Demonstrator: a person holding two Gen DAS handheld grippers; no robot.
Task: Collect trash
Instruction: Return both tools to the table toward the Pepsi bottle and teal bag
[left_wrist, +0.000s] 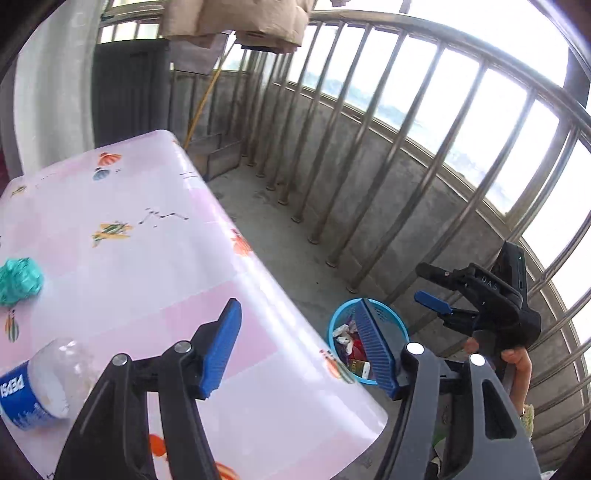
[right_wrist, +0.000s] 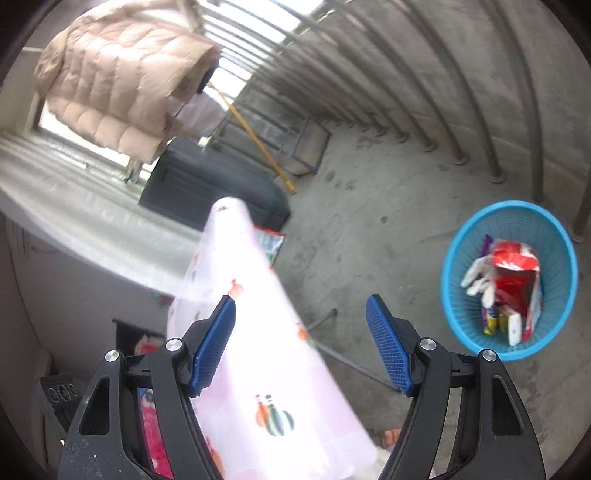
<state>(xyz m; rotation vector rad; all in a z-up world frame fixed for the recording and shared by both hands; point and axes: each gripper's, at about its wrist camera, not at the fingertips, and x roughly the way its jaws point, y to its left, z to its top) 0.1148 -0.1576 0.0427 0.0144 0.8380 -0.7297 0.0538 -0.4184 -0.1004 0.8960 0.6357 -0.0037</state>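
Left tool (left_wrist: 299, 349) was spread wide, nothing between its blue pads, hovering over the near right corner of the pink cloth-covered bench (left_wrist: 147, 236).

Far left of that tool: crumpled teal plastic wad (left_wrist: 18, 280) on the bench. Nearer, low left, just beside the tool's left arm: clear plastic bottle with blue Pepsi label (left_wrist: 37, 384), lying on its side. Both were still uncollected trash.

Ahead and right of the left tool, down on the concrete floor past the bench edge: round blue mesh plastic basket (left_wrist: 369, 332), already holding wrappers. Partly hidden behind the tool's right pad.

Right tool (right_wrist: 301, 345) was also spread wide and empty, off the bench's right side. From it, the basket (right_wrist: 509, 277) sat to the right on the floor, with a red carton (right_wrist: 517, 273) and white scraps inside. Bench edge ran under its left pad.

Judgement: next pick was likely the bottle, being closest to the left tool. To do it well:
- swing left, square the pads across the bottle's body, not the label end
- squeeze gently, thin plastic would buckle or squirt out
- lift clear of the cloth before carrying right to the basket
- release low over the rim
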